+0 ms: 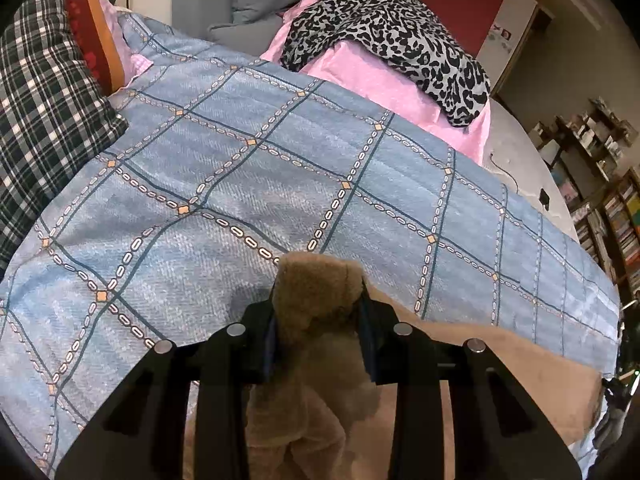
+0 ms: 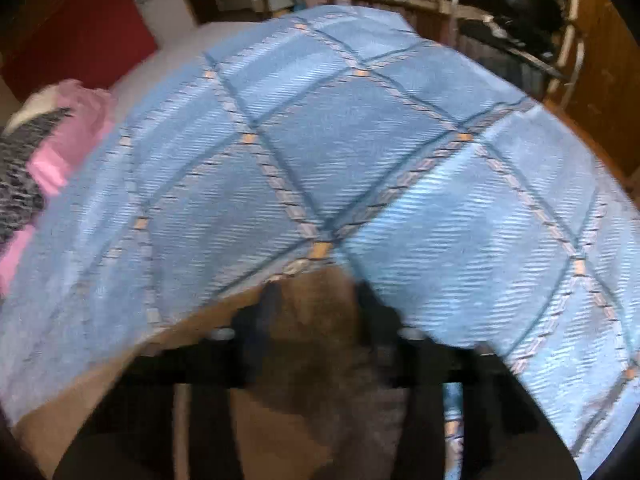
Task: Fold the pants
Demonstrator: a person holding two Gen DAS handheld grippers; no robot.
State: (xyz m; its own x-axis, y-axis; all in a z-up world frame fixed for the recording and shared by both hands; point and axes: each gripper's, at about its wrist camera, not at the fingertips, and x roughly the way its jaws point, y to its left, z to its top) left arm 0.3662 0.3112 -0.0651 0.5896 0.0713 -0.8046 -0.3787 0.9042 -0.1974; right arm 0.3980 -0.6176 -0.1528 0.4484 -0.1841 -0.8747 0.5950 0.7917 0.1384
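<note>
The pants are tan, fuzzy fabric. In the left wrist view my left gripper [image 1: 318, 296] is shut on a bunched fold of the pants [image 1: 316, 300], and the rest of the cloth stretches to the right over the blue bedspread [image 1: 240, 184]. In the right wrist view, which is motion-blurred, my right gripper [image 2: 316, 296] is shut on another bunched part of the pants [image 2: 320, 312], with tan cloth running off to the lower left over the bedspread [image 2: 360, 140].
A plaid pillow [image 1: 44, 112] lies at the left. A pink sheet [image 1: 380, 84] with a leopard-print cloth [image 1: 392, 40] lies at the far side. Bookshelves [image 1: 612, 200] stand to the right of the bed. A chair and shelves [image 2: 520, 20] stand beyond the bed.
</note>
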